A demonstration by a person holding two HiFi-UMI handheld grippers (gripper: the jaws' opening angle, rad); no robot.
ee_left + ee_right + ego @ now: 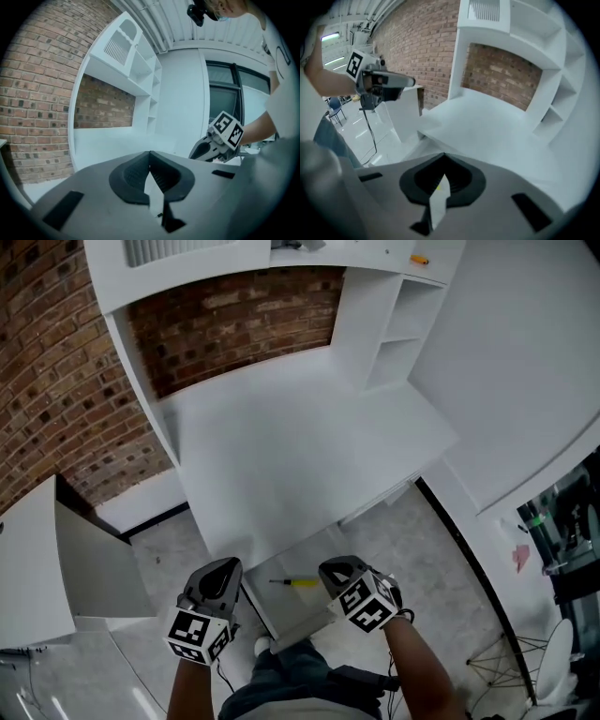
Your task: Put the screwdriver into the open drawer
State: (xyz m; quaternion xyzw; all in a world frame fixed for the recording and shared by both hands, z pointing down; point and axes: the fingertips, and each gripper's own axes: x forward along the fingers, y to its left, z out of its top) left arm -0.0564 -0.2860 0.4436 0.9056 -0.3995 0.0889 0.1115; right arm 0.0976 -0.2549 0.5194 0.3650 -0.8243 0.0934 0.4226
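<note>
The white desk [300,437] stands against a brick wall [56,381]. Below the desk's front edge the open drawer [298,613] sticks out. The 2 grippers hover over the drawer's left and right sides. The left gripper [150,152] and the right gripper [444,154] both have their jaws closed together and hold nothing. The yellow screwdriver [298,582] lies in the drawer near its back edge.

The left gripper [221,570] and right gripper [336,570] hover, jaws together.

Bright even light, fisheye edges, soft focus
</note>
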